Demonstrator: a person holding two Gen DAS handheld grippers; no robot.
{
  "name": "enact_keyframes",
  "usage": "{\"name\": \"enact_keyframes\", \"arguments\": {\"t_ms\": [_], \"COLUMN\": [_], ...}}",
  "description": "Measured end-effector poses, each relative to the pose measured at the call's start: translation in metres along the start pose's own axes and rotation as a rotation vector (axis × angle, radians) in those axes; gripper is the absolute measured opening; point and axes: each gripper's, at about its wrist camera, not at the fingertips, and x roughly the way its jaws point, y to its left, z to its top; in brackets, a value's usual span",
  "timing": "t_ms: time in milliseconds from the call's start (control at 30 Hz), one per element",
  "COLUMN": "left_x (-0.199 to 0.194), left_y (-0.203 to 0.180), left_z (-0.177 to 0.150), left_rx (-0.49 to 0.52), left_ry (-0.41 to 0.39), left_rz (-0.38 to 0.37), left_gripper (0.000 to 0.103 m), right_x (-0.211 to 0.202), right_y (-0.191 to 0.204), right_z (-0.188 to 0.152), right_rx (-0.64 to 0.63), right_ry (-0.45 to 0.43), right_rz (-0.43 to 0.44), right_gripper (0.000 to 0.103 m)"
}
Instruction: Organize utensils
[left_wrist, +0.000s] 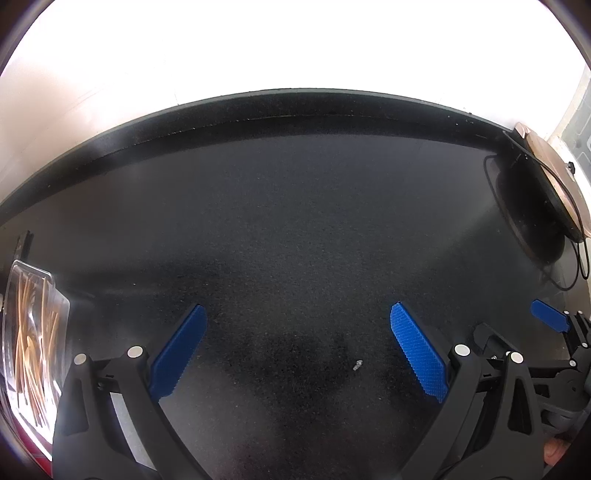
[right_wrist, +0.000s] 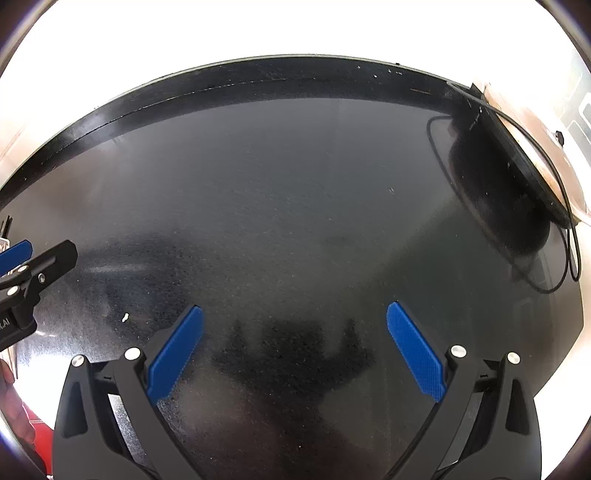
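My left gripper is open above a dark speckled countertop, with nothing between its blue pads. A clear plastic container of pale wooden utensils lies at the far left of the left wrist view, beside the left finger. My right gripper is also open over the same countertop, holding nothing. One blue pad of the right gripper shows at the right edge of the left wrist view. The left gripper's tip shows at the left edge of the right wrist view.
A round black object with a copper-coloured face and a thin black cable sits at the counter's back right; it appears again as the round object. A small white speck lies on the counter. Beyond the far edge all is overexposed white.
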Motion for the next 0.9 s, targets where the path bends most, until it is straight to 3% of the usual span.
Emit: {"name": "enact_keyframes", "arguments": {"t_ms": [300, 900], "left_x": [0.002, 0.005], "left_y": [-0.006, -0.007], "left_z": [0.006, 0.005], "left_rx": [0.007, -0.006], "left_ry": [0.026, 0.02], "left_rz": [-0.036, 0.004], "left_gripper": [0.097, 0.097], "right_x": [-0.006, 0.006], "right_y": [-0.002, -0.017], "right_z": [0.0, 0.001], "right_rx": [-0.001, 0.018], "right_ry": [-0.011, 0.037], "right_rz": [0.015, 0.056], "right_gripper": [0.096, 0.096]}}
